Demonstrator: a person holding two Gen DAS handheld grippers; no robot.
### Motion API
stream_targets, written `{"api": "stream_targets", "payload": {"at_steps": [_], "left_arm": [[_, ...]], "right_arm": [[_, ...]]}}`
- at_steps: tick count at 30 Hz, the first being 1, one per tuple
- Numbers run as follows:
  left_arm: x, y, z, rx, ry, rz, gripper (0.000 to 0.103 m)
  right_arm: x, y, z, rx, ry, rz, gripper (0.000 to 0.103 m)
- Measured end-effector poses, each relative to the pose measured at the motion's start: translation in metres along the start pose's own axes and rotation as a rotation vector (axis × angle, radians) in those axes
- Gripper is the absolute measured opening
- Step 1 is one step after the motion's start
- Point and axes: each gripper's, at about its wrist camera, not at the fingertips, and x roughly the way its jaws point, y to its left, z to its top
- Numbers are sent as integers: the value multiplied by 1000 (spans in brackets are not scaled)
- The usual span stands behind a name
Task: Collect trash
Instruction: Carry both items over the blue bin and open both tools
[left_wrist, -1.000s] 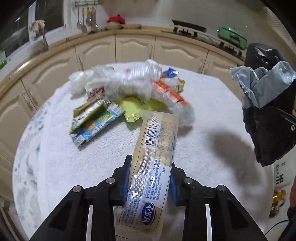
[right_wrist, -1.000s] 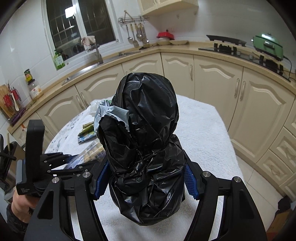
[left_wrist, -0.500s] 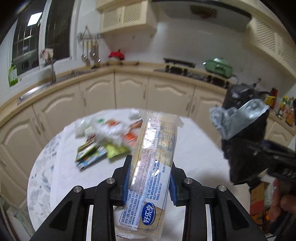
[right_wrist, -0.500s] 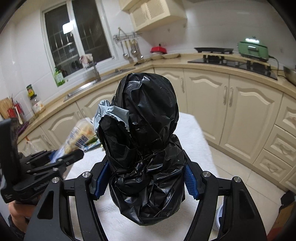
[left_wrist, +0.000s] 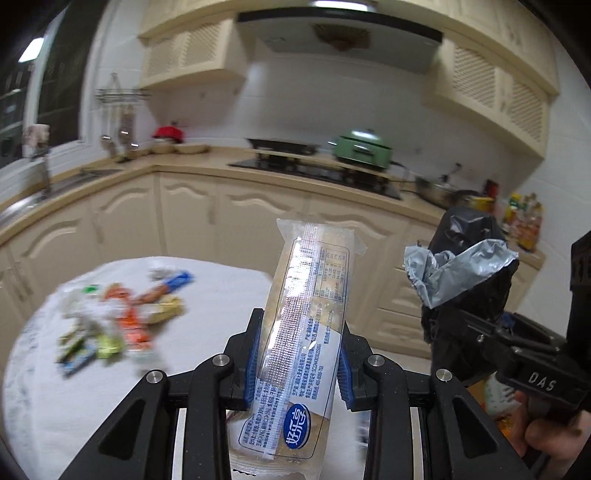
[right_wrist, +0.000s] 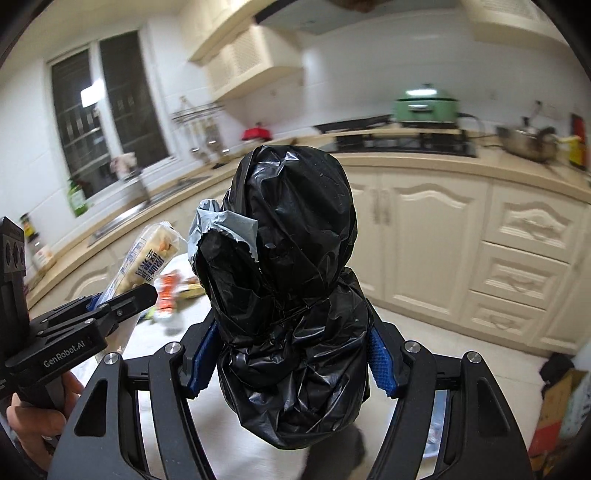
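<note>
My left gripper is shut on a long clear snack wrapper with a blue round logo, held upright above the table. To its right, a black trash bag with a grey torn lip hangs in the air. My right gripper is shut on that black trash bag, which bulges up between the blue pads. In the right wrist view the wrapper and the left gripper sit just left of the bag. A blurred pile of wrappers lies on the white table.
Cream cabinets and a counter with a hob and a green pot curve behind the table. A sink and window stand at the left. A person's hand grips the right handle. Boxes lie on the floor at the right.
Both grippers have lifted and swung right, away from the wrapper pile. The wrapper has come closer to the bag's grey lip. Both grips have stayed the same.
</note>
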Motion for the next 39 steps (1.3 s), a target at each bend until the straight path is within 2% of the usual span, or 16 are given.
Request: {"api": "stream_targets", "payload": {"at_steps": [6,12,17,22,23,25,26,27,28,29,31,33,39], "left_arm": [[68,-48,-7,47,113,-134,30],[157,-99,-31,71,283,-236,30],[226,-129,-49,98,420,-269,30],[309,-139,-66,91,561,-276,33],[328,-140,-64,85,586,-273,36],[358,-141,-66,78,622,-231,62],[369,-136,-67,77,631,-196,66],[379,-134,-62,73,639,-187,74],[382,-134,-60,72,641,-177,81],[383,-131,-57,82,635,-156,84],[379,-127,-50,121,601,-99,99],[373,-125,-42,146,568,-64,102],[333,-122,-24,151,507,-31,102]], "right_arm": [[-6,-82,-21,106,37,-158,69],[14,-178,-62,255,136,-282,69],[42,-241,-95,358,216,-323,69],[83,-285,-125,421,291,-324,71],[89,-291,-130,429,297,-328,73],[111,-308,-146,466,340,-331,88],[117,-316,-153,485,356,-340,92],[121,-321,-157,499,365,-347,93],[123,-326,-162,512,373,-351,93],[122,-330,-166,529,371,-361,96],[115,-334,-169,547,355,-370,103],[109,-333,-168,552,346,-376,103],[91,-311,-152,529,316,-391,103]]}}
